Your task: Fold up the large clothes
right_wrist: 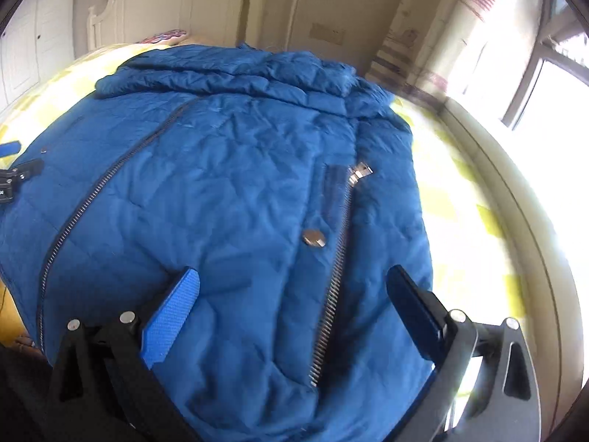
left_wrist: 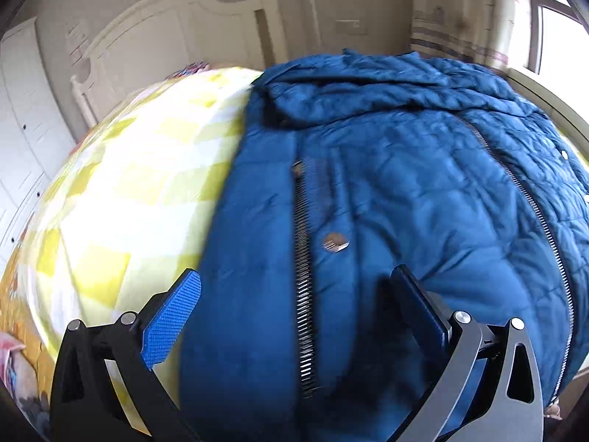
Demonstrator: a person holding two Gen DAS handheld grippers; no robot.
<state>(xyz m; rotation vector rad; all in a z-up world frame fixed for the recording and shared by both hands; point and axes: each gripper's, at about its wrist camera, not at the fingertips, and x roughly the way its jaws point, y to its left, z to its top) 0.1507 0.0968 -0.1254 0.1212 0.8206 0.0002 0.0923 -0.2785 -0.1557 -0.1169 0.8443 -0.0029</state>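
A blue quilted puffer jacket (left_wrist: 423, 169) lies spread flat on the bed (left_wrist: 140, 169), front side up, its hood or collar bunched in a rumpled roll at the far end towards the white headboard (left_wrist: 176, 25). It looks laid out this way so that its side edges can be reached from the near hem and turned inward for a fold.

The left claw (left_wrist: 294, 305) hangs spread wide over the jacket's left edge, holding nothing; one ribbed blue pad sits over the bedcover just beside the fabric, the other over the jacket body. Between them runs a metal zipper (left_wrist: 303, 276), with a round metal snap button (left_wrist: 335, 242) beside it. The right claw (right_wrist: 292, 304) is likewise spread and empty, poised above the right-hand panel near its own zipper (right_wrist: 331, 294), silver zipper pull (right_wrist: 359, 173) and snap (right_wrist: 313, 238). In my judgement both are placed to pinch the two side strips at matching spots, though whether they touch the cloth cannot be told.

The shell is thin, slightly glossy nylon, stitched in diamond quilting and finely crinkled; it looks soft, puffy and slippery, likely to spring back unless pressed. A long diagonal zipper crosses the chest. The bedcover is a matte yellow-and-white check, smooth and taut. A bright window (right_wrist: 552, 84) washes out the right side, with a striped curtain (left_wrist: 456, 18) nearby
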